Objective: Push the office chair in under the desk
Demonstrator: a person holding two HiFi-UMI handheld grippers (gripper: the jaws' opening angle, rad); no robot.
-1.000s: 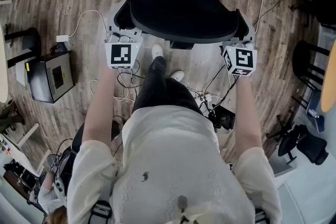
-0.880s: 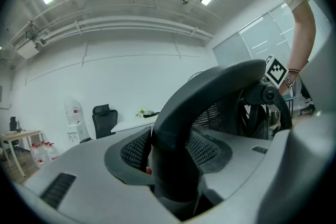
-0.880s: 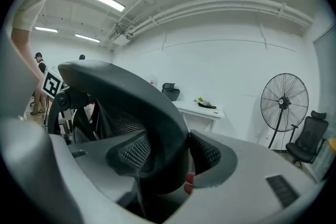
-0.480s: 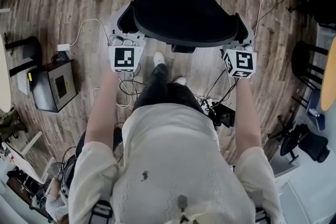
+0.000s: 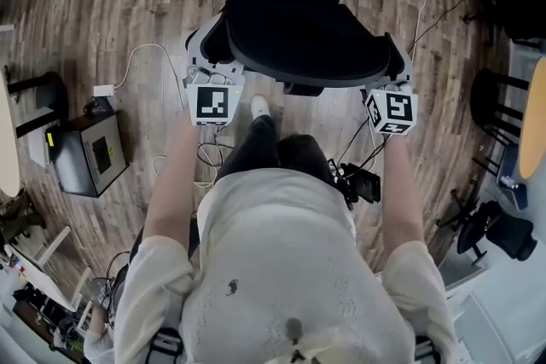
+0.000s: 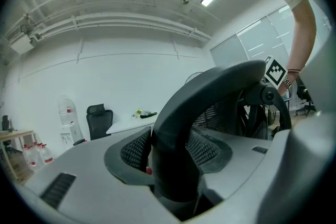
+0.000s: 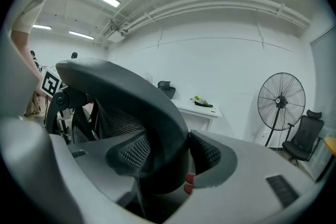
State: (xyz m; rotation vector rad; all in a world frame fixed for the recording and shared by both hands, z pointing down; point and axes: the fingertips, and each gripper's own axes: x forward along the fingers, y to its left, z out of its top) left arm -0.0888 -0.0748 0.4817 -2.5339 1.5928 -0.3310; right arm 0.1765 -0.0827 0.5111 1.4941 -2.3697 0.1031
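Observation:
From above, the head view shows a black office chair [image 5: 294, 21] right in front of the person. My left gripper [image 5: 208, 57] is shut on the left end of the backrest's top rim. At the rim's right end my right gripper [image 5: 396, 62] is shut in the same way. In the left gripper view the dark curved backrest frame [image 6: 210, 105] runs between the pads of the left gripper [image 6: 170, 165]. The right gripper view has the same frame [image 7: 131, 107] pinched in the right gripper [image 7: 165, 165]. A white desk [image 7: 198, 107] stands far off by the wall.
A black box [image 5: 85, 153] sits on the wood floor at the left, with white and black cables [image 5: 198, 151] trailing near the person's feet. Black stools and chair bases [image 5: 499, 102] crowd the right side. A standing fan [image 7: 281, 99] and spare office chairs [image 6: 98, 119] line the far wall.
The person has stepped forward, and the chair has rolled ahead with both grippers still clamped on its backrest. The floor box has slid back in view.

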